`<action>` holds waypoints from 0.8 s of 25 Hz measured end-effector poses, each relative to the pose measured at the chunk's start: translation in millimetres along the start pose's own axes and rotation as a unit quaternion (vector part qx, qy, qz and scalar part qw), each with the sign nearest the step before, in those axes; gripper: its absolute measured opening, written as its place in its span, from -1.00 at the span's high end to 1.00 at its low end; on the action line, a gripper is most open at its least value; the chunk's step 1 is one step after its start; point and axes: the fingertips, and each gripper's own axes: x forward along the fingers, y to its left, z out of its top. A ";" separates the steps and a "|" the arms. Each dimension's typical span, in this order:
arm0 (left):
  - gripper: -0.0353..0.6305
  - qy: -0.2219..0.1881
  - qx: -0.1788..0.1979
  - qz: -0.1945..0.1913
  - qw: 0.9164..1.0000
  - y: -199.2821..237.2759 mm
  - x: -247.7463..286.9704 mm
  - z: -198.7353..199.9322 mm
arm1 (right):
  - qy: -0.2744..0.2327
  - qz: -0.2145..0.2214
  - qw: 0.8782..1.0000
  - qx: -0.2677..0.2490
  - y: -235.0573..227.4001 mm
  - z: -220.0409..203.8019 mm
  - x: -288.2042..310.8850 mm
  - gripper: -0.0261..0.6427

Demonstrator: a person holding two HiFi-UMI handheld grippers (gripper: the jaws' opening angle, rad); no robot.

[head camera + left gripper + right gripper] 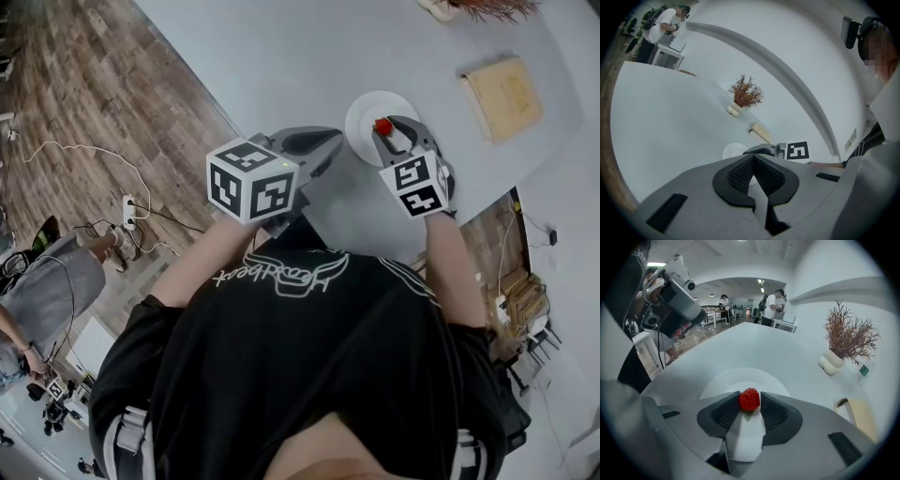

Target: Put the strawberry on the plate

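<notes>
A small red strawberry (749, 400) sits pinched between the dark pads of my right gripper (750, 394), which is shut on it. Directly beneath it lies a round white plate (723, 382) on the pale grey table. In the head view the strawberry (382, 125) hangs over the plate (364, 111), held by the right gripper (388, 131). My left gripper (330, 142) rests just left of the plate with its tips together and nothing between them. Its own view shows the shut left gripper (753, 157), with the plate (732, 151) partly hidden behind it.
A tan book (502, 96) lies on the table to the right of the plate. A dried plant in a white vase (838, 358) stands farther back. The table edge (211, 89) drops to a wooden floor with cables at left. People stand in the far background.
</notes>
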 end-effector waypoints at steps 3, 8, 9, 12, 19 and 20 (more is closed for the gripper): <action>0.88 -0.003 -0.002 0.002 1.000 1.0 -2.4 -0.1 | 0.001 0.002 1.000 0.007 -0.6 -2.4 1.2 0.56; 0.88 -0.008 -0.005 0.011 1.000 3.8 -9.0 -1.7 | 0.000 -0.003 1.000 0.005 -1.2 -1.1 0.4 0.55; 0.88 -0.011 -0.006 0.013 1.000 4.0 -9.9 -1.5 | -0.001 -0.006 1.000 0.003 -1.9 -0.6 0.3 0.55; 0.88 -0.020 -0.007 0.022 1.000 2.3 -13.0 -0.3 | -0.005 -0.007 1.000 0.004 -2.5 -0.6 0.4 0.42; 0.88 -0.046 -0.008 0.043 0.998 -16.7 -24.5 -5.0 | -0.038 -0.013 0.999 0.026 -4.2 1.6 -14.1 0.35; 0.88 -0.050 -0.007 0.047 0.998 -20.6 -26.9 -6.6 | -0.045 -0.012 0.999 0.028 -3.6 3.1 -18.1 0.35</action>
